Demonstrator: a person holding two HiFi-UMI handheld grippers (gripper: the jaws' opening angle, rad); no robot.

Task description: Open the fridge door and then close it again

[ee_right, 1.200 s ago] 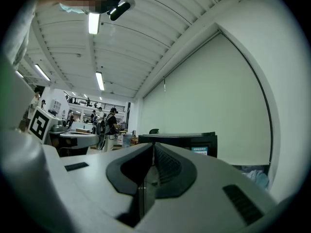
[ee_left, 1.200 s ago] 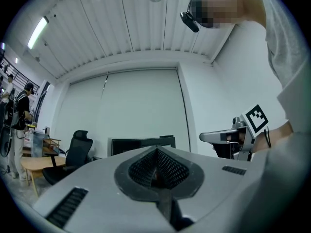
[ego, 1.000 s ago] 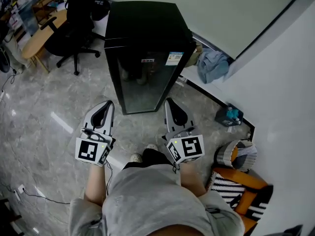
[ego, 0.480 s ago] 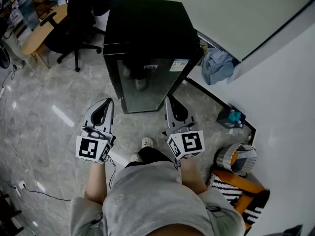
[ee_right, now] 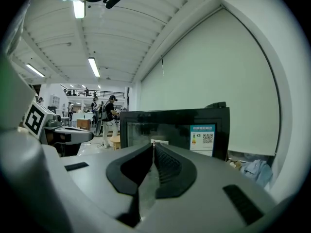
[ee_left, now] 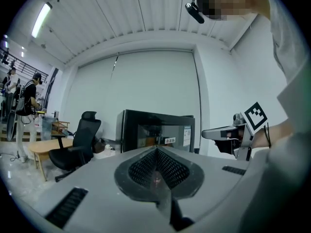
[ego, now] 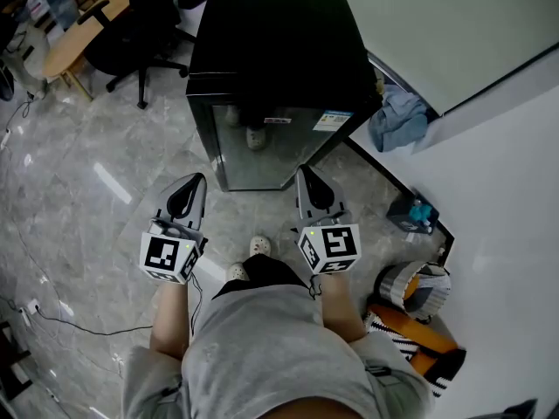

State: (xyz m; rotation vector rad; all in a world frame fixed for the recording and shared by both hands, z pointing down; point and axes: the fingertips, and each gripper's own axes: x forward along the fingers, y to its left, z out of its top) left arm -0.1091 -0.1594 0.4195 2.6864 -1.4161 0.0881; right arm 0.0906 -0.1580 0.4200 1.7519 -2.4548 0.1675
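A black fridge (ego: 271,51) with a dark glass door (ego: 262,151) stands closed on the floor ahead of me. It shows as well in the left gripper view (ee_left: 158,136) and the right gripper view (ee_right: 175,127). My left gripper (ego: 194,180) is shut and empty, short of the door's left lower corner. My right gripper (ego: 302,173) is shut with nothing in it and points at the door's right lower corner without touching it. Each gripper view shows its own jaws together, left (ee_left: 156,150) and right (ee_right: 153,147).
A black office chair (ego: 144,24) and a wooden desk (ego: 74,46) stand at the back left. Blue cloth (ego: 397,120), a teal box (ego: 412,212), a basket (ego: 415,286) and an orange striped item (ego: 419,334) lie along the white wall at right. A cable (ego: 52,321) runs over the floor.
Both grippers and the person have come closer to the fridge, whose front now lies just beyond the fingertips. The door stays closed and both jaws stay shut.
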